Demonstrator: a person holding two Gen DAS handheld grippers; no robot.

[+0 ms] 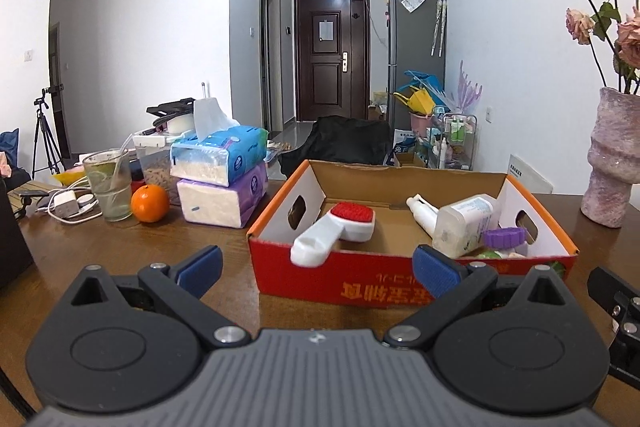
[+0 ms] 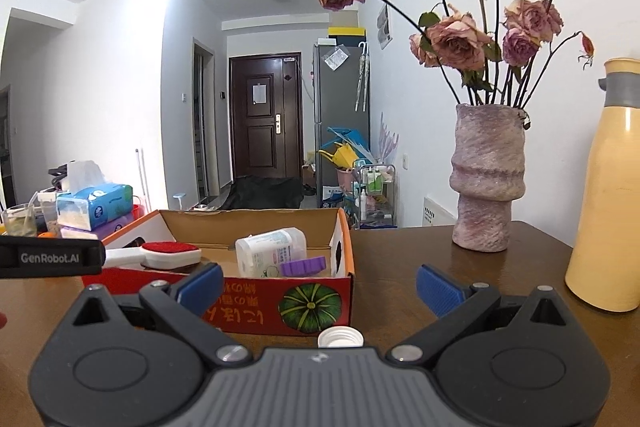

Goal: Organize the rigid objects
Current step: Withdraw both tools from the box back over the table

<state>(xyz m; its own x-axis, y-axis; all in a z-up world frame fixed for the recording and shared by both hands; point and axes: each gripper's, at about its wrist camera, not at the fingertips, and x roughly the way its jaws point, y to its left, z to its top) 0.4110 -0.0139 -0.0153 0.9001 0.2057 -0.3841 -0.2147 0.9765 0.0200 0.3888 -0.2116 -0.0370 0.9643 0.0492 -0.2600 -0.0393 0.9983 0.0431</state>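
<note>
Both grippers, left (image 1: 316, 267) & right (image 2: 319, 283), hang w/ jaws apart, empty; box (image 2: 256, 311) part-filled, so next likely: right drops onto white cap (image 2: 340, 337).

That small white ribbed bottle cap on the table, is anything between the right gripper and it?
Nothing visible. The white ribbed cap lies on the brown wooden table just below the open right gripper, in front of the red cardboard box.

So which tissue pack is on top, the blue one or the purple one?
The blue tissue pack is on top, with a tissue sticking up out of it. The purple tissue pack lies underneath, resting on the table.
</note>
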